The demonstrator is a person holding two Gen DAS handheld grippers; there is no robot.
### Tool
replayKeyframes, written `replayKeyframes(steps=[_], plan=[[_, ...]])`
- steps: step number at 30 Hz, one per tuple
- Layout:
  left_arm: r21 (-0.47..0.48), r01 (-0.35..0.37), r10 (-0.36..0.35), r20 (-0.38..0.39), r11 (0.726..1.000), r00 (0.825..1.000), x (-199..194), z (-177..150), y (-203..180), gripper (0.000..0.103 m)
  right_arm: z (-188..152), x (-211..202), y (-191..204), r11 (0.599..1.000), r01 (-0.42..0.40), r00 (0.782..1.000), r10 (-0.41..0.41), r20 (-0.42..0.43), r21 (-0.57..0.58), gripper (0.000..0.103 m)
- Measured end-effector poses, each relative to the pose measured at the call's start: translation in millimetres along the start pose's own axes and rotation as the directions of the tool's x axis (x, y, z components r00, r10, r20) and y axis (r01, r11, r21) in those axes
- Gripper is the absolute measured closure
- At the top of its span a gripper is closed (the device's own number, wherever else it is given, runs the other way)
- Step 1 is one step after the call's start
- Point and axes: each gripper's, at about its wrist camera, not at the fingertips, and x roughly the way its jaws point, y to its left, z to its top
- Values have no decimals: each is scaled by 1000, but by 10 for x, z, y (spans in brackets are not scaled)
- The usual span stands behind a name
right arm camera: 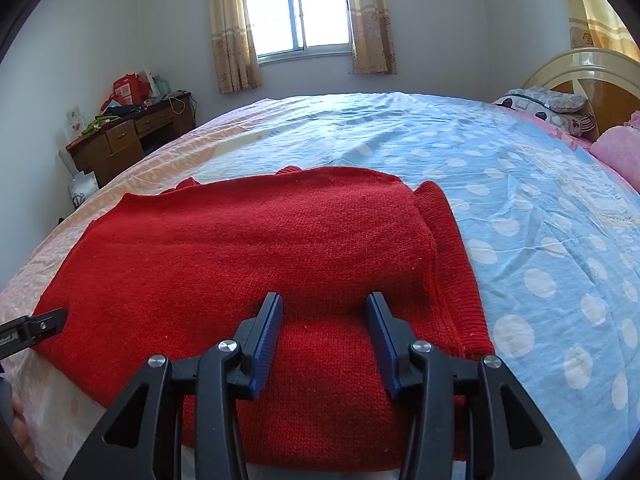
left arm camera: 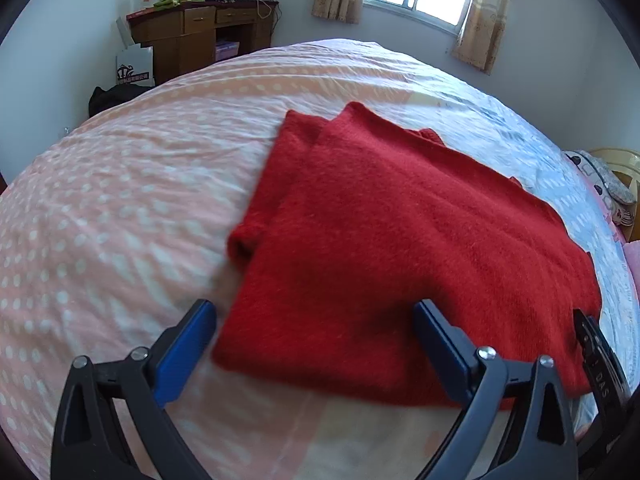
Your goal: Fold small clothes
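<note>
Red knit sweater [right arm camera: 248,248] — folded on bed [right arm camera: 520,208]; soft, limp, grippy; lift by near hem corners. Left gripper [left arm camera: 316,320] and right gripper [right arm camera: 324,312] — both open, empty.

Bright daylight floods from the overexposed window [right arm camera: 296,8], fisheye edges bend darkly, left wrist view slightly motion-blurred

The red sweater [right arm camera: 248,240] is fuzzy, matt knitted wool with ribbed edges, lying on the bed [right arm camera: 520,208] whose thin cotton sheet looks smooth and faintly creased, while the right tongs [right arm camera: 324,312] are matt black plastic with ridged blue pads [right arm camera: 268,336] and shiny metal pins
</note>
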Motion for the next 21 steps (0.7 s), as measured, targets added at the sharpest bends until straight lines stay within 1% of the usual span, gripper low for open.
replayKeyframes(steps=[1, 3, 11, 12, 13, 15, 18, 20, 21], plan=[[-1, 7, -7, 1, 1000, 1000, 6, 7, -13, 7, 0, 0, 0, 1000, 0, 1000, 0, 0, 0, 57], [-9, 11, -11, -1, 1000, 1000, 21, 35, -38, 7, 0, 0, 0, 1000, 0, 1000, 0, 0, 0, 57], [-106, 86, -87, -8, 991, 996, 139, 216, -66, 7, 2, 2, 2, 1000, 0, 1000, 0, 0, -2, 56], [-110, 100, -101, -3, 989, 995, 144, 226, -77, 10, 2, 3, 1, 1000, 0, 1000, 0, 1, -2, 56], [-108, 111, -112, 5, 988, 994, 144, 228, -90, 19, 1, 1, 3, 1000, 0, 1000, 0, 0, -2, 56], [-77, 102, -101, 14, 992, 995, 170, 223, -125, 32, 2, 2, 1, 1000, 0, 1000, 0, 1, -2, 56], [-66, 104, -103, 28, 992, 994, 171, 210, -116, 34, -1, 0, 4, 1000, 1, 1000, -1, 1, -3, 56], [-65, 110, -108, 30, 992, 994, 168, 222, -104, 39, 0, 1, 4, 1000, 1, 1000, -1, 1, -3, 56], [-69, 116, -114, 31, 991, 993, 163, 223, -90, 45, -1, 0, 4, 1000, 1, 1000, -1, 0, -3, 56]])
